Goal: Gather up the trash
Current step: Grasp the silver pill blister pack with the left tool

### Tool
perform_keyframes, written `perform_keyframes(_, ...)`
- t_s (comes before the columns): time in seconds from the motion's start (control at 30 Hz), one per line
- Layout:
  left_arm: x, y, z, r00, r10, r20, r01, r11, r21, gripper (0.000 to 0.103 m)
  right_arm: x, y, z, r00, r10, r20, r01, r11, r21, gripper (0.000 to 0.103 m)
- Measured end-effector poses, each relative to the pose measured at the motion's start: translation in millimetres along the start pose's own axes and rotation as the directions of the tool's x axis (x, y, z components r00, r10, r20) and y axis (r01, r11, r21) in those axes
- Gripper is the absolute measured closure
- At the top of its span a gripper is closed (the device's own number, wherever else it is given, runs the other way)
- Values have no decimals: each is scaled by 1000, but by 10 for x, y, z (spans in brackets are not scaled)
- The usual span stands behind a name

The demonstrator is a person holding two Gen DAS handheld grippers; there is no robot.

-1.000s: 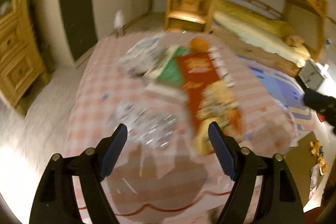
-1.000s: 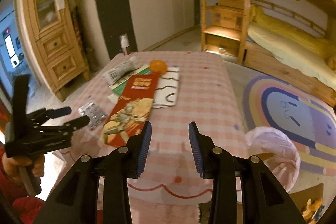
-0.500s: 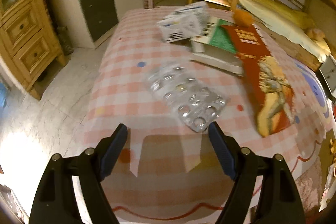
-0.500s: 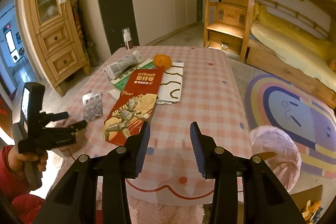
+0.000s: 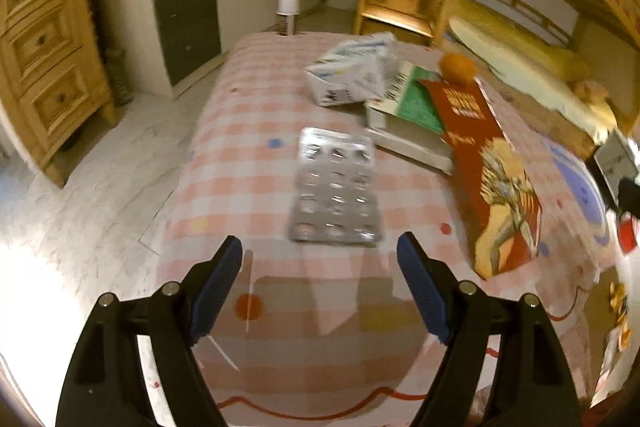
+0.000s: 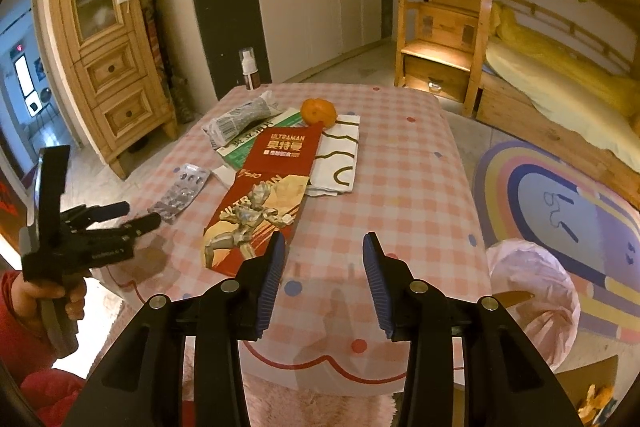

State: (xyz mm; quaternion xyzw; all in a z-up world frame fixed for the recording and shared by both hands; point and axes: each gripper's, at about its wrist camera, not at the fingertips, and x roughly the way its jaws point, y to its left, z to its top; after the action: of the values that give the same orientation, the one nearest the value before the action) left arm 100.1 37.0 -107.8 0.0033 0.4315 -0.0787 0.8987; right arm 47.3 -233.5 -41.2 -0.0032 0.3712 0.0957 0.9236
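Note:
A silver pill blister pack (image 5: 335,192) lies on the pink checked tablecloth (image 5: 248,167), just ahead of my open, empty left gripper (image 5: 320,259). The blister pack also shows in the right wrist view (image 6: 180,191), with the left gripper (image 6: 136,217) right beside its near end. A crumpled white wrapper (image 5: 352,73) (image 6: 240,119) lies farther back. My right gripper (image 6: 324,259) is open and empty above the table's near edge. A pink bag-lined bin (image 6: 532,291) stands on the floor to the right of the table.
A red Ultraman booklet (image 6: 264,195), a green and white box (image 5: 412,103), a white patterned paper (image 6: 340,159) and an orange (image 6: 318,111) lie mid-table. A spray bottle (image 6: 248,69) stands behind the table. A wooden cabinet (image 6: 108,47) stands left, a bunk bed (image 6: 560,75) right.
My left gripper has swung round and come square behind the blister pack, which now lies centred between its fingers. My right gripper has drawn back and risen slightly.

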Motion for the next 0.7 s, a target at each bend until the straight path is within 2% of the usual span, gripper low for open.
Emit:
perform_keyframes(0.17,136,-24,20,1000,10,-7,-10,1000,3,26,-16,-31,-18,1000,-6,2,6,1000,8,60)
perform_keyframes(0.33,154,-56,33,1000,4,28,-5,999,36,37,-2,-46,-33,1000,-4,-1,4,1000,15,60)
perform_keyframes(0.4,162,-64,25,999,17,36,-19,999,46,48,2,-26,-38,1000,-1,-3,1,1000,11,60)
perform_keyframes(0.57,77,-16,20,999,-18,41,18,1000,6,48,45,41,-53,1000,10,-17,-10,1000,-3,60)
perform_keyframes(0.6,38,-10,31,999,-23,50,23,1000,-4,48,58,59,-54,1000,15,-20,-15,1000,-7,58)
perform_keyframes(0.67,-104,-2,56,996,-37,83,39,999,-14,48,89,91,-43,999,25,-23,-25,1000,-9,43)
perform_keyframes(0.7,-183,-11,71,994,-42,102,44,999,-12,48,117,117,-28,999,34,-23,-34,999,-8,40)
